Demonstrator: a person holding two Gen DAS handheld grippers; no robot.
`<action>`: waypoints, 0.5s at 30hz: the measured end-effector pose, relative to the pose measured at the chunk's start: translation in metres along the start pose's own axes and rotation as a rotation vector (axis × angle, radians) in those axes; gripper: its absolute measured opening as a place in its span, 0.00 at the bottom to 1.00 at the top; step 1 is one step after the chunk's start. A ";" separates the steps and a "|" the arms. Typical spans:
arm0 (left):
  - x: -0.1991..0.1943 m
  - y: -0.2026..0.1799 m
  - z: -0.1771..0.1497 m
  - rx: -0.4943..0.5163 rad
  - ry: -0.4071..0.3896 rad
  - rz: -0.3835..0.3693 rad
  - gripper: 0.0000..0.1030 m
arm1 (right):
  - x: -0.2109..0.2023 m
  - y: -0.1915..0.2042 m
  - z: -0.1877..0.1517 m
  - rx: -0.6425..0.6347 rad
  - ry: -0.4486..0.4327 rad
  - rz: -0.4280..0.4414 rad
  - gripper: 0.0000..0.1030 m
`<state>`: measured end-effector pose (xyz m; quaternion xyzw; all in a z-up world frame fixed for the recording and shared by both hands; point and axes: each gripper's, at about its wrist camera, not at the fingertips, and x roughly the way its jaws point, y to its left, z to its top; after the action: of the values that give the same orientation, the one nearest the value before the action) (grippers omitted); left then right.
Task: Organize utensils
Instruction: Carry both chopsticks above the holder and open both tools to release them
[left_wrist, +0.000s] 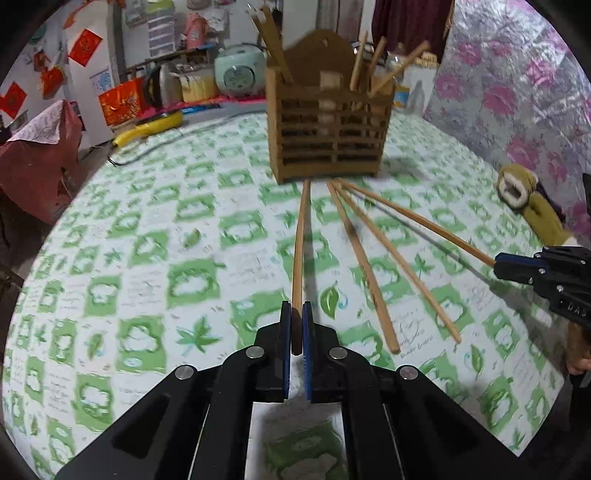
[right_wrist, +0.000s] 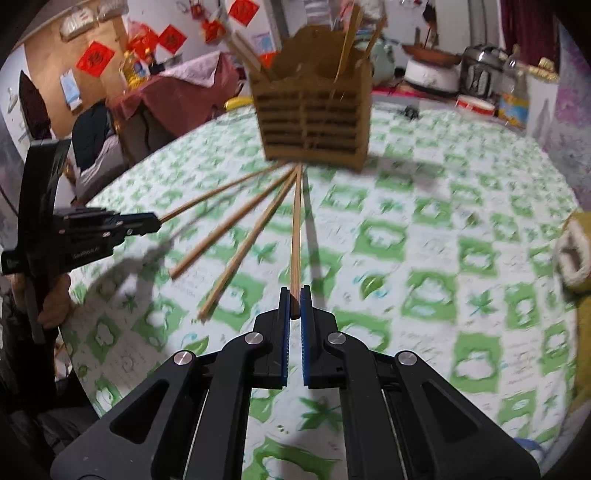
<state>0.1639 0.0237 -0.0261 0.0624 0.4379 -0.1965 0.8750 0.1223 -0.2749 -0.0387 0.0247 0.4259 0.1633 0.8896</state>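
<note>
Two chopsticks (left_wrist: 300, 240) gripped | tips toward holder (left_wrist: 327, 122) | lengthwise

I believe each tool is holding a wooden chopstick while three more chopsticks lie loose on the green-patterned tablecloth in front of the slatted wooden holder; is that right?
Not quite: only two loose wooden chopsticks lie on the green-patterned tablecloth, as the left wrist view shows. Each tool, left and right, does hold one, before the slatted wooden holder.

The tablecloth (left_wrist: 155, 236) was white with green checks and leaves, the slatted holder (left_wrist: 327, 129) brown, the chopsticks (left_wrist: 364, 266) tan, the gripper pads (left_wrist: 307, 332) blue
</note>
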 end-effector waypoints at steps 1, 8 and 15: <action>-0.007 0.001 0.004 -0.004 -0.019 0.003 0.06 | -0.006 -0.001 0.004 -0.004 -0.018 -0.009 0.06; -0.063 -0.001 0.049 -0.009 -0.160 0.010 0.06 | -0.052 -0.008 0.048 -0.006 -0.186 -0.049 0.06; -0.096 -0.016 0.107 0.005 -0.259 0.005 0.06 | -0.080 -0.012 0.108 0.027 -0.309 -0.025 0.06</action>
<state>0.1849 0.0063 0.1163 0.0398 0.3206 -0.2021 0.9246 0.1618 -0.3008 0.0879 0.0563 0.2862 0.1408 0.9461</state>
